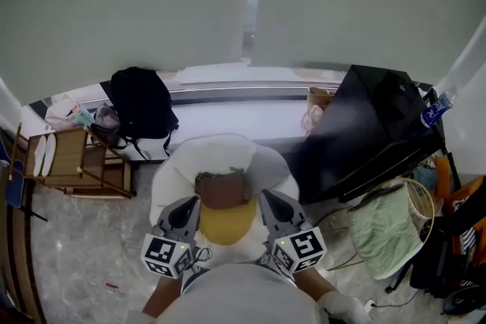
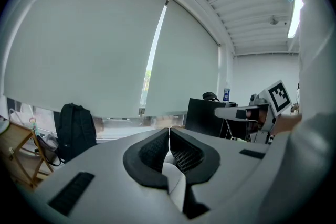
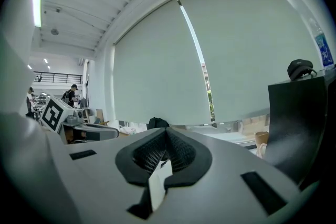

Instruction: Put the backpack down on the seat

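Backpack (image 1: 140,111), black, stands upright on the long pale window ledge (image 1: 243,117), leaning back against the drawn blind (image 1: 121,4), its straps hanging over the ledge's front edge. Neither gripper touches it. Just to its left stands a slatted wooden rack (image 1: 72,159); well off to its right a black panel (image 1: 364,125) leans over the ledge, with a blue-labelled bottle (image 1: 437,110) beyond it.

Nearer the person sits a white rounded seat (image 1: 175,171). A brown and yellow thing lies on it, possibly a cushion, though I cannot make it out.

The left gripper (image 1: 190,202) and right gripper (image 1: 272,201) are held side by side over that seat, pointing toward the ledge. Each has its jaws pressed together with nothing between the pads, as both gripper views show.

A green cloth (image 1: 383,228) lies on the floor at right.
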{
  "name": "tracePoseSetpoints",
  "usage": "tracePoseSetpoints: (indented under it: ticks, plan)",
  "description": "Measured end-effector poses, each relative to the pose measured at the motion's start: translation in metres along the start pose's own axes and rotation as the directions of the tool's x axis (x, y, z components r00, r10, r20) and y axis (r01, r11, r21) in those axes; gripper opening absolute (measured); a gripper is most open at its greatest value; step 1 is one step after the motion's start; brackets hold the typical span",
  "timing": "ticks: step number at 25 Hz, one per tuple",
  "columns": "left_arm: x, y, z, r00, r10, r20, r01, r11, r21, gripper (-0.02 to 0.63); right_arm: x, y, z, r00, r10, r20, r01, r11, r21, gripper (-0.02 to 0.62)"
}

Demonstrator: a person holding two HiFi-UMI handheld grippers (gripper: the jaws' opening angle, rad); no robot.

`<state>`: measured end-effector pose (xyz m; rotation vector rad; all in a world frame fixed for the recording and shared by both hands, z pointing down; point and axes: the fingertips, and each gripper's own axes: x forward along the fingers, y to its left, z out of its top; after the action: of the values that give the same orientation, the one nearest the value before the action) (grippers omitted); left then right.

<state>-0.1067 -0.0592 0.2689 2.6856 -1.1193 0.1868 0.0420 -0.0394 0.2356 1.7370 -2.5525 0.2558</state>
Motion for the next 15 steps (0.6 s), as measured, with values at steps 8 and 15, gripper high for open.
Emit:
tracePoseSetpoints:
  ticks: [8, 15]
  plan:
    - [-0.018, -0.005, 0.009, 0.999, 0.014, 0.031, -0.014, 1.000, 0.000, 0.035, 0.000, 0.015, 0.000, 0.999, 0.048, -0.011, -0.048, 0.999, -0.021, 0.031]
    - [-0.027, -0.007, 0.011, 0.999, 0.012, 0.032, -0.012, 1.000, 0.002, 0.035, 0.001, 0.019, 0.003, 0.999, 0.043, -0.027, -0.044, 0.998, -0.037, 0.029]
